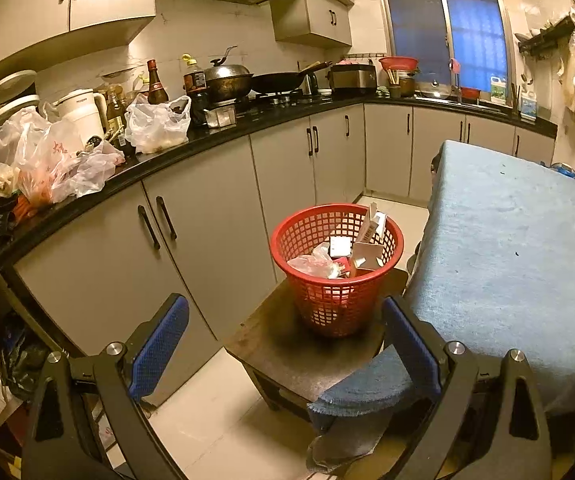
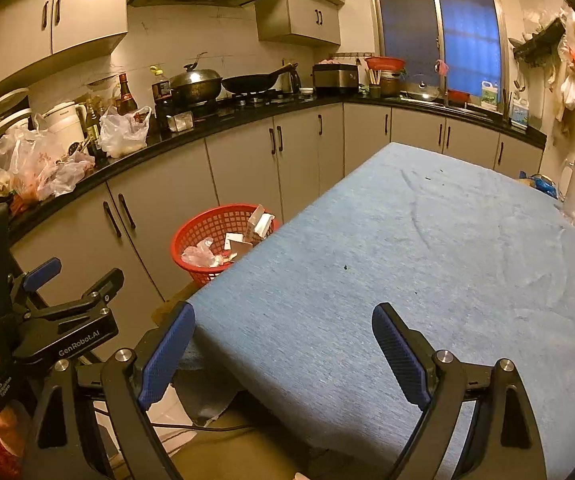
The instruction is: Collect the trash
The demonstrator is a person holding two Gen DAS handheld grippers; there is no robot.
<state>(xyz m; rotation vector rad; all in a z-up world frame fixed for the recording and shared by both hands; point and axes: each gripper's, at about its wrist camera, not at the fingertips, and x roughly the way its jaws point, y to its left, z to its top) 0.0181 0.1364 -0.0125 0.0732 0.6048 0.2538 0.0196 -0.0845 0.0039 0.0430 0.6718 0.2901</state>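
Looking down the left wrist view, the left gripper (image 1: 283, 348) stands with jaws apart and empty, aimed at one red basket (image 1: 337, 272) on a dark stool (image 1: 287, 356); inside lie a clear plastic bag (image 1: 313, 264) and several cardboard boxes (image 1: 367, 240). From the right wrist view, the right gripper (image 2: 283, 356) gapes empty over the blue tablecloth (image 2: 407, 248), and the other tool reads "GenRobot.AI" (image 2: 78, 343).

Red plastic mesh basket (image 1: 337, 268) stands upright on dark wooden stool (image 1: 287, 344), beside blue table. Inside: crumpled clear plastic bag (image 1: 313, 266), white cardboard boxes (image 1: 369, 240).
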